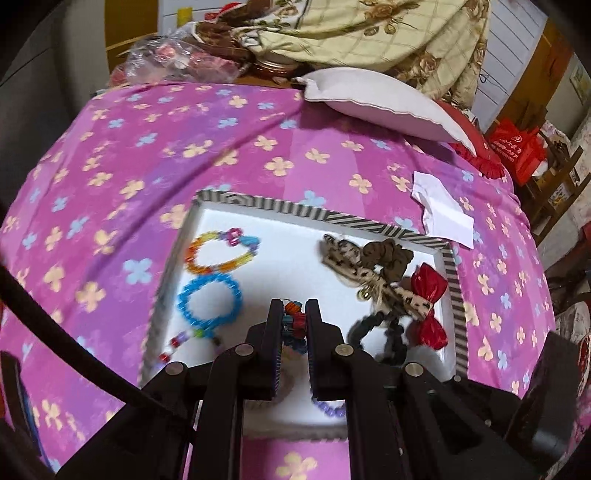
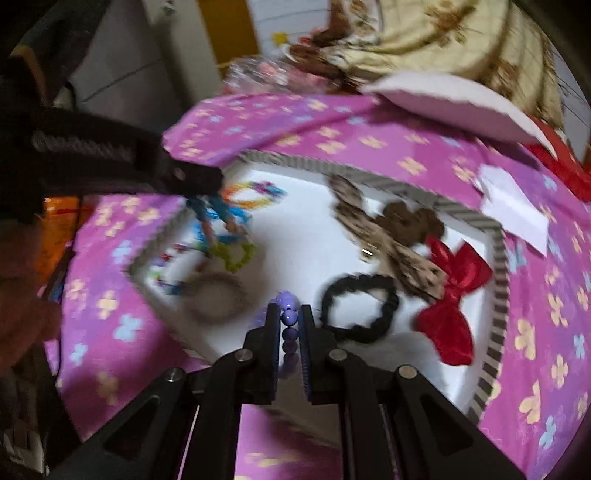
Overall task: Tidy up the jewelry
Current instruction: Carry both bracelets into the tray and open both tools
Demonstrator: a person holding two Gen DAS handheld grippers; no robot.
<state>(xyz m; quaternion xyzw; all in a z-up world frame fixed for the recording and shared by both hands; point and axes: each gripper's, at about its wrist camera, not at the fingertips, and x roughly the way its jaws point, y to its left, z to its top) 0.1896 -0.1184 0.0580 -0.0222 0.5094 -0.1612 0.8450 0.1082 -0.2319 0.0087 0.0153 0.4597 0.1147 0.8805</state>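
A white tray with a striped rim [image 1: 384, 223] [image 2: 496, 258] lies on the pink flowered bedspread. My left gripper [image 1: 293, 306] is shut on a multicoloured bead bracelet [image 1: 294, 320] above the tray's near side. It also shows at the upper left of the right wrist view as the left gripper [image 2: 208, 184], with the bracelet [image 2: 221, 218] dangling from it. My right gripper [image 2: 290, 308] is shut on a purple bead bracelet [image 2: 289, 325]. In the tray lie a rainbow bracelet [image 1: 221, 251], a blue bracelet [image 1: 208, 301], leopard-print bows [image 1: 351, 258], a red bow [image 2: 450, 295] and a black scrunchie [image 2: 358, 310].
A white pillow [image 1: 384, 103] and a folded quilt [image 1: 369, 33] sit at the bed's far side. A white paper [image 1: 443, 214] lies just beyond the tray's right corner. A plastic bag [image 1: 173, 59] is at the back left, a red bag [image 1: 517, 147] at the right.
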